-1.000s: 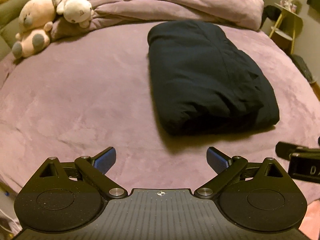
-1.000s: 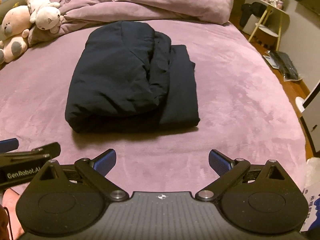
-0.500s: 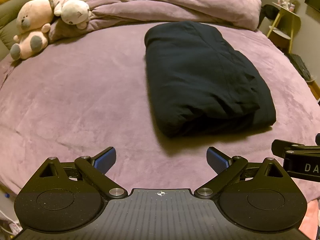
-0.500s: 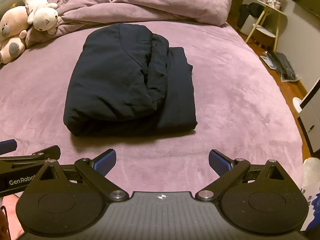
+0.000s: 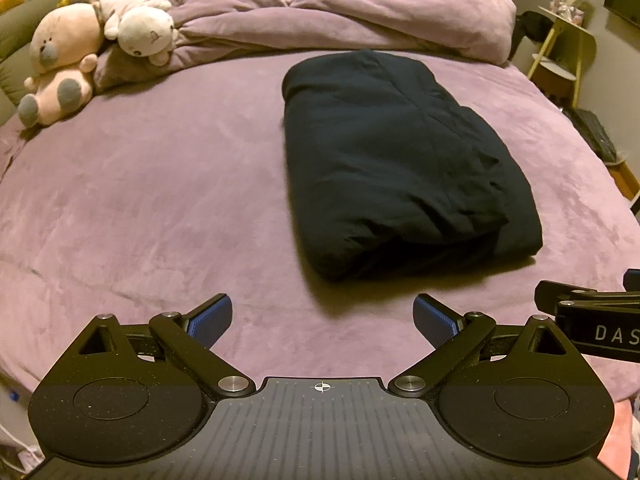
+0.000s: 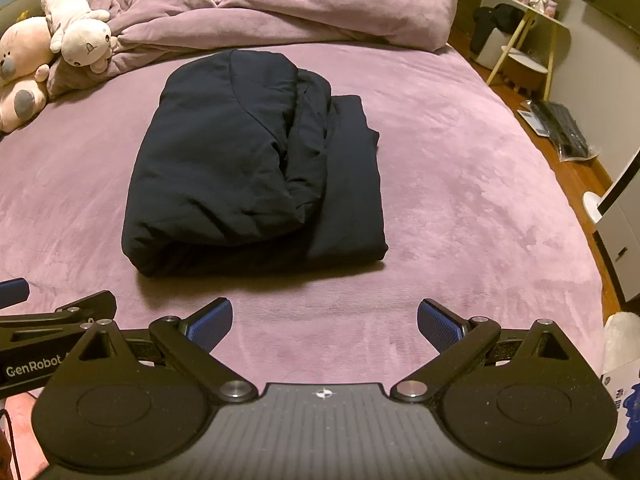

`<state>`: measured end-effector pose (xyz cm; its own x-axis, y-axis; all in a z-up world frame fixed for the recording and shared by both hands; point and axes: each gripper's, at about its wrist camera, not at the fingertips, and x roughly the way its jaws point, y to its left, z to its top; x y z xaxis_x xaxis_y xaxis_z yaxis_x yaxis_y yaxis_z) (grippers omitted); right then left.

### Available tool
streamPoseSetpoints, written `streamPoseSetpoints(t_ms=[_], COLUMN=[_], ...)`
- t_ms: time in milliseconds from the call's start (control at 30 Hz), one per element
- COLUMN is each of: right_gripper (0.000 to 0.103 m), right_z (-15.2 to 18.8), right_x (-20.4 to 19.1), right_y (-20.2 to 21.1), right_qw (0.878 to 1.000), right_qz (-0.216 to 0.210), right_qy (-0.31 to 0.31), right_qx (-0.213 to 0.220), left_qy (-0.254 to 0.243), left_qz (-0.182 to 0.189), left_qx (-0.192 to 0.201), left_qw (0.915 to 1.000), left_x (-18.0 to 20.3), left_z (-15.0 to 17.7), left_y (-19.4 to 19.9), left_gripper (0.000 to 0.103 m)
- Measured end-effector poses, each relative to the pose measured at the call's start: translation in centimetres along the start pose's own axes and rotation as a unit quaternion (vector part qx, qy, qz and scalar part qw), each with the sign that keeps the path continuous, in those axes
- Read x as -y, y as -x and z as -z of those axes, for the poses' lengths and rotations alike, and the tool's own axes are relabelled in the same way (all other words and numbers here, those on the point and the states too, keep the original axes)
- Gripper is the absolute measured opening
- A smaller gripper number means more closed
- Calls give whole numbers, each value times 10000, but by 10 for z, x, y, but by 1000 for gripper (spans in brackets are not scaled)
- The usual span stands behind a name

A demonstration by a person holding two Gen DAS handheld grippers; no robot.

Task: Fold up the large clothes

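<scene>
Both tongs, left [image 5: 323, 317] and right [image 6: 325, 319], are backing away spread and empty, leaving the bulky navy padded garment [image 6: 256, 168] folded at 12 o'clock on the mauve plush bed [image 6: 460, 184], apparently finished.

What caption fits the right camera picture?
Folded dark garment lies on the purple bed; open right gripper hovers nearby.

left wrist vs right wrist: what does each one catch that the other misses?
Only the left wrist view: the garment's smooth left side, and the right gripper poking in at the right edge.

Only the right wrist view: the flat layer sticking out under the bundle's right side, the wooden floor with dark items on it, and the left gripper at the left edge.

Both: the folded dark garment on the purple bed, the bunched duvet, two plush toys, the yellow-legged side table, and open, empty jaws.
</scene>
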<state>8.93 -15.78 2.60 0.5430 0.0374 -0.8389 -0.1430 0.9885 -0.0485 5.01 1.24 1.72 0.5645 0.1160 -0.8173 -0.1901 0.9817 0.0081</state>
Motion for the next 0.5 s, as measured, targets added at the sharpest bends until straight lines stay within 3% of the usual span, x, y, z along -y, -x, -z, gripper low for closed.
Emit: streamPoseSetpoints(t_ms=[500], right_gripper=[99], right_z=[-1], right_x=[5], right_y=[1], right_qw=[10000], right_qz=[-3], right_qy=[-68], right_qx=[23], left_qy=[4], left_qz=[15], left_qx=[-2], left_qw=[10000], left_x=[3], left_z=[0], left_y=[2], left_gripper=[100])
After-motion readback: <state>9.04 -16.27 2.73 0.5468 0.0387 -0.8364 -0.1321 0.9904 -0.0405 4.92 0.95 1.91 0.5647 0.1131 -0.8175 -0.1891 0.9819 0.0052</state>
